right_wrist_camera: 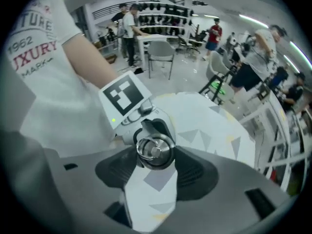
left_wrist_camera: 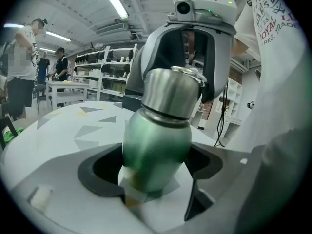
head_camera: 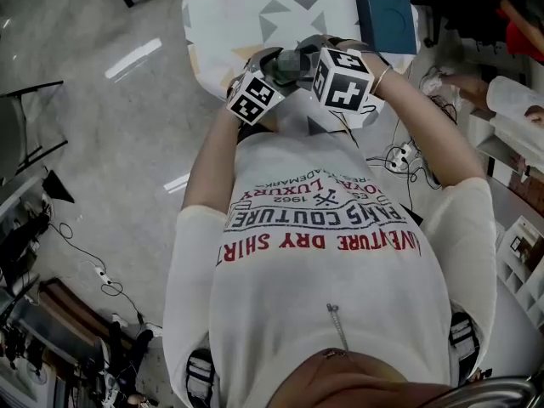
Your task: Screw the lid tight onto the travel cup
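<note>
The travel cup (left_wrist_camera: 156,135) has a green body and a steel lid (left_wrist_camera: 173,91) on its neck. It stands tilted between the jaws of my left gripper (left_wrist_camera: 156,165), which is shut on its lower body. My right gripper (right_wrist_camera: 156,161) comes down from above, and the round lid (right_wrist_camera: 155,150) sits between its two pads, which press on its sides. In the head view both grippers meet over the table's near edge, left gripper (head_camera: 274,68) and right gripper (head_camera: 304,58), with the cup mostly hidden between them.
The white table (head_camera: 255,15) with grey and yellow triangles lies under the grippers. A dark blue box (head_camera: 387,11) stands at its far right corner. Cables and a power strip (head_camera: 399,155) lie on the floor to the right. Several people, a chair (right_wrist_camera: 161,52) and shelves are in the background.
</note>
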`<state>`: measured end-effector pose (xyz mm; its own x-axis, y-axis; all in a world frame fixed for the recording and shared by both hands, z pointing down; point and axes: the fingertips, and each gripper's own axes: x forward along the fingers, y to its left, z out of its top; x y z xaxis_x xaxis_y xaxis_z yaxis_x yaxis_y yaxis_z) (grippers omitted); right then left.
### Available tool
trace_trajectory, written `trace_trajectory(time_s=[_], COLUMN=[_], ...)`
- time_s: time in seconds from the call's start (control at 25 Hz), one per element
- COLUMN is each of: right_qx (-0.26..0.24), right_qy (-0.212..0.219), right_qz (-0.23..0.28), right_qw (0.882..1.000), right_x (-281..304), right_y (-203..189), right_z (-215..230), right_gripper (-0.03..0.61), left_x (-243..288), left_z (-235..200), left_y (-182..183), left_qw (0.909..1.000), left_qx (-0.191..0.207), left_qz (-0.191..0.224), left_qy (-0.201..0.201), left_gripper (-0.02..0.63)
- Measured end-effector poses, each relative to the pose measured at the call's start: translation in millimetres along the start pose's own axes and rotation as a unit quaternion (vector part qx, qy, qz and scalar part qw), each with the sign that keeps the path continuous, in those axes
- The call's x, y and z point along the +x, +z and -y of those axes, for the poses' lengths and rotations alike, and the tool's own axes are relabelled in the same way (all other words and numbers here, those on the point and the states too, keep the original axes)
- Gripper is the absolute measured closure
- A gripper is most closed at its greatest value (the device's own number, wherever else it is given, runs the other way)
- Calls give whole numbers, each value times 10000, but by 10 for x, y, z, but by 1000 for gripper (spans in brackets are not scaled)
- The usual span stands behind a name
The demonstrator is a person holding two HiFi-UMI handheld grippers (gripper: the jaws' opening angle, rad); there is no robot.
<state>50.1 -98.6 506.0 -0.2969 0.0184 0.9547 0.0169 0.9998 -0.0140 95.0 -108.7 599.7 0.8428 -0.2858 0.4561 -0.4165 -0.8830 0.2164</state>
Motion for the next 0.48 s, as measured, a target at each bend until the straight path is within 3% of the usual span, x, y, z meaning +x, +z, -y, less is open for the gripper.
trace_trajectory(time_s=[0.12, 0.24, 0.36, 0.48], right_qx=[1006, 1503, 1330, 601], right_qy=[-382, -543, -570, -426], right_qz=[51, 162, 342, 264], right_qw=[9942, 9870, 9889, 9969], right_x=[-4, -15, -31, -32], right_y=[-2, -4, -9, -78], right_z=[39, 52, 39, -24], right_gripper=[327, 327, 325, 310], left_x=[-4, -6, -5, 2], left_z=[1, 5, 8, 1], left_y=[-4, -4, -7, -13], left_qw=[10000, 10000, 10000, 10000], left_qx=[5, 19, 12, -8], left_qz=[-13, -21, -25, -13], left_qy=[-8, -3, -2, -7], left_gripper=[219, 219, 219, 219])
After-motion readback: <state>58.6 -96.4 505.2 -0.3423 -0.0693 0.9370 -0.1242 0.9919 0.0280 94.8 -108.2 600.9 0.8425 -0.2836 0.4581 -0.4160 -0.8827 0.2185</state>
